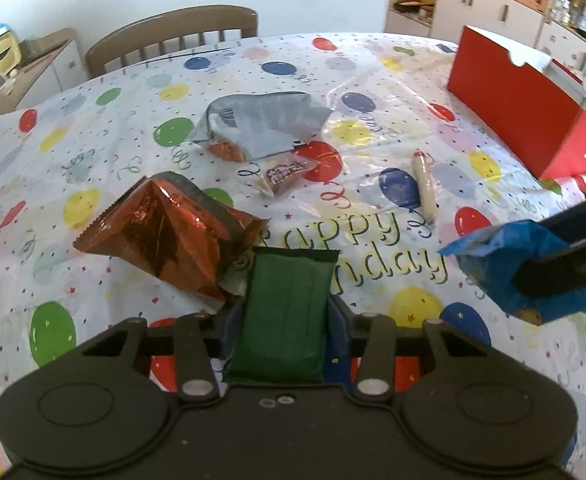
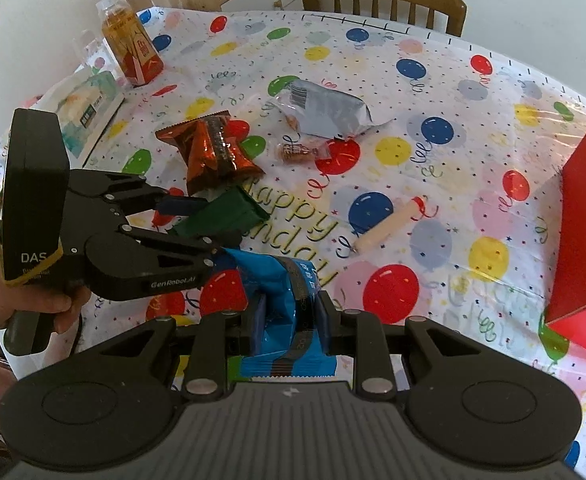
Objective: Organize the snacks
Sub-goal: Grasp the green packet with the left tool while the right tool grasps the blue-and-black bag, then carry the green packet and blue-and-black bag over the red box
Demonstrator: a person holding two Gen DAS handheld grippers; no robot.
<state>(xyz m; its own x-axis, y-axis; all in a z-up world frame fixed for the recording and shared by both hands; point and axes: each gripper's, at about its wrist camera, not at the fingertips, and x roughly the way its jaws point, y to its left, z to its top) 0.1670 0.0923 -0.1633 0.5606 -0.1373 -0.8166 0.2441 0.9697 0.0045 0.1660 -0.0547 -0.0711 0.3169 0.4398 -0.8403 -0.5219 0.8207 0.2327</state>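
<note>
Green snack packet (image 1: 283, 316) clamped in left tool (image 1: 283, 320), blue packet (image 2: 289, 304) clamped in right tool (image 2: 289, 316), both held above bench (image 2: 453, 92). Orange (image 2: 213, 148) and silver (image 2: 325, 114) bags, sausage stick (image 2: 387, 226) lie loose on it.

A: Tablecloth (image 1: 373, 60)?
B: White, printed with red, blue, yellow and green balloons, small dots and yellow-green lettering.
A: Held packets?
B: 1 dark green packet (image 1: 283, 320), plain. 1 bright blue packet (image 2: 281, 304) crossed by a dark printed band.
A: Loose items?
B: 1 metallic orange-red foil bag (image 1: 169, 232); 1 silver-grey bag (image 1: 265, 120) bearing a barcode; 1 small clear wrapper (image 1: 283, 174) with brown contents; 1 cream stick (image 1: 423, 184) tipped red.
A: Box (image 1: 517, 108)?
B: Red outside, white inside.
A: Bottle (image 2: 131, 46)?
B: Orange, red label.
</note>
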